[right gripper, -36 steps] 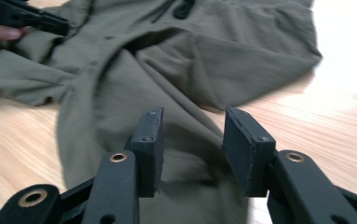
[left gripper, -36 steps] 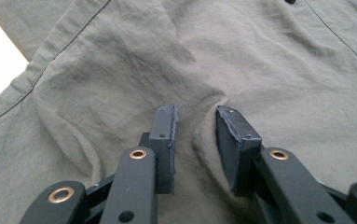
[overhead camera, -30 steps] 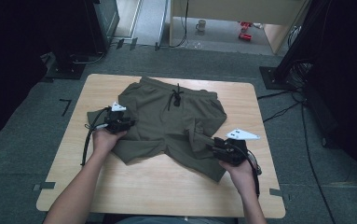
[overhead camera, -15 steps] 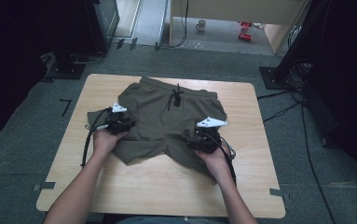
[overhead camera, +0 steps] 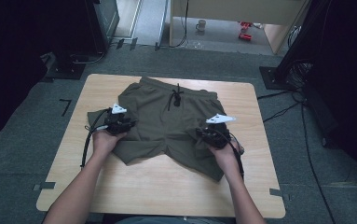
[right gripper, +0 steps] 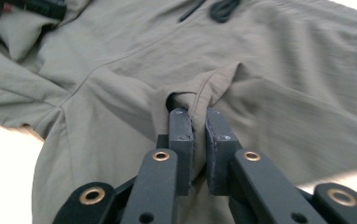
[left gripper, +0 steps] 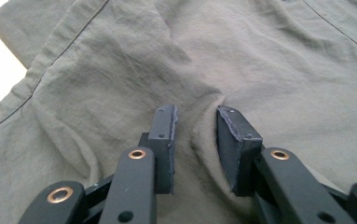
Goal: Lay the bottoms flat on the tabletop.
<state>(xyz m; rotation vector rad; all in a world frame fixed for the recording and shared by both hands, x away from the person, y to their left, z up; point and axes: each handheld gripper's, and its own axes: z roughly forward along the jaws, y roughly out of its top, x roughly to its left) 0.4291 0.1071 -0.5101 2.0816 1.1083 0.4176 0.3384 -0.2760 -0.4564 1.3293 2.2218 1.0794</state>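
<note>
The olive shorts (overhead camera: 167, 123) lie spread flat on the wooden bench (overhead camera: 241, 196), waistband and black drawstring (overhead camera: 175, 97) on the far side. Your right tongs (right gripper: 198, 122) came inward from the bench's right edge onto the right leg, and their jaws have just been closing: they now pinch a fold of the hem. Your left tongs (left gripper: 195, 122) are half open, fabric bunched between them; I cannot tell if they truly grip. Probably a fold begins. One pair of shorts, one drawstring, two tongs
</note>
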